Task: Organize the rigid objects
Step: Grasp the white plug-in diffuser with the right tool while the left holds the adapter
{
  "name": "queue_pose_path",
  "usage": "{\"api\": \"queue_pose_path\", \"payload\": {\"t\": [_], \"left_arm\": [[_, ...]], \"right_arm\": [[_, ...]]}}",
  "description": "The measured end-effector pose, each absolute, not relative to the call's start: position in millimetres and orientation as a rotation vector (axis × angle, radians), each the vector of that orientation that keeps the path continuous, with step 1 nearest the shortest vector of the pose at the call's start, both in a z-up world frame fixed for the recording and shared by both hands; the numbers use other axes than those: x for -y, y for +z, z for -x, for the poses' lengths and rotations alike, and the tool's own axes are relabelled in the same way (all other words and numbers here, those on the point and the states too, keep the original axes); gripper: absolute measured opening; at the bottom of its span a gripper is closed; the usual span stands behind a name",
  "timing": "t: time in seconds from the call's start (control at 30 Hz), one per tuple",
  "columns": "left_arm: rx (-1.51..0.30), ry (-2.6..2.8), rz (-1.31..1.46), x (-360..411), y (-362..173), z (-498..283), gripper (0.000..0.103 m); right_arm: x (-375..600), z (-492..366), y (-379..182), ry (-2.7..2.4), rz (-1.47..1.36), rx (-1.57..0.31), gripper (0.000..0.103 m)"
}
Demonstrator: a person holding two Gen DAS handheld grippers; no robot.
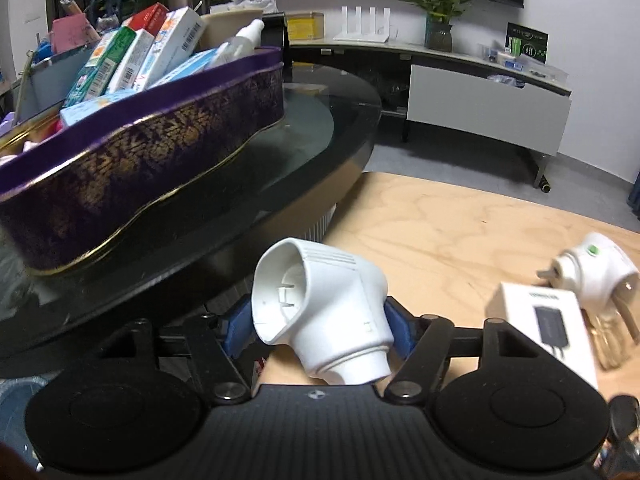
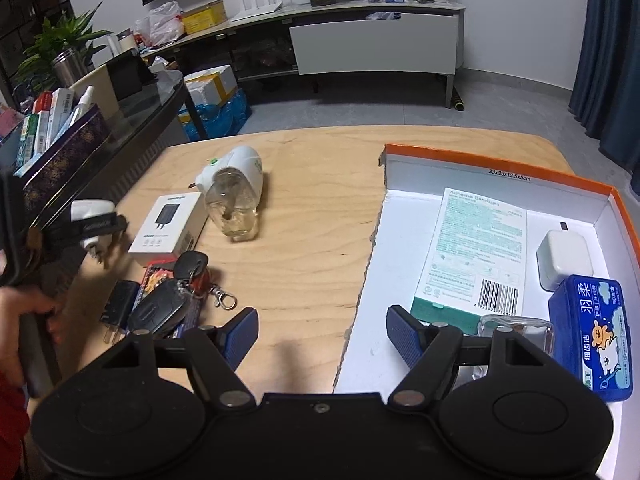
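Matt white plastic plug heater [image 1: 320, 304]; pale smooth wood tabletop [image 2: 304, 240]; glossy cardboard box [image 2: 500, 160].

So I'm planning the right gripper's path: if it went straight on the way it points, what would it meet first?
Probably the bare wooden table, just left of the orange-rimmed box; its open jaws hold nothing, though depth is unclear.

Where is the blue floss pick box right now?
In the right wrist view, the blue floss pick box lies at the right of the orange-edged box, just below the white charger cube.
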State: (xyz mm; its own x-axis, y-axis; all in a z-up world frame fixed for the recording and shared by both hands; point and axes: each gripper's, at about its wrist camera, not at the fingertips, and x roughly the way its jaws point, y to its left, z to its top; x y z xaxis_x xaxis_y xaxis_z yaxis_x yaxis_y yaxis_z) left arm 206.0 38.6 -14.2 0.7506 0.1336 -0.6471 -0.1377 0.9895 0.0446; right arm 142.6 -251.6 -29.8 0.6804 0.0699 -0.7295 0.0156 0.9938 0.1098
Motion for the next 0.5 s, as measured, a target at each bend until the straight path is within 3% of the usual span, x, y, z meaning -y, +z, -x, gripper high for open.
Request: {"api": "queue_pose_path", "payload": {"t": [0.5], "left_arm": [[-0.689, -0.042, 0.02, -7.0, 15.0, -113.1, 0.069]], "right_arm": [[216.3, -224.0, -17.2, 0.151, -0.094, -0.796, 0.084]]}}
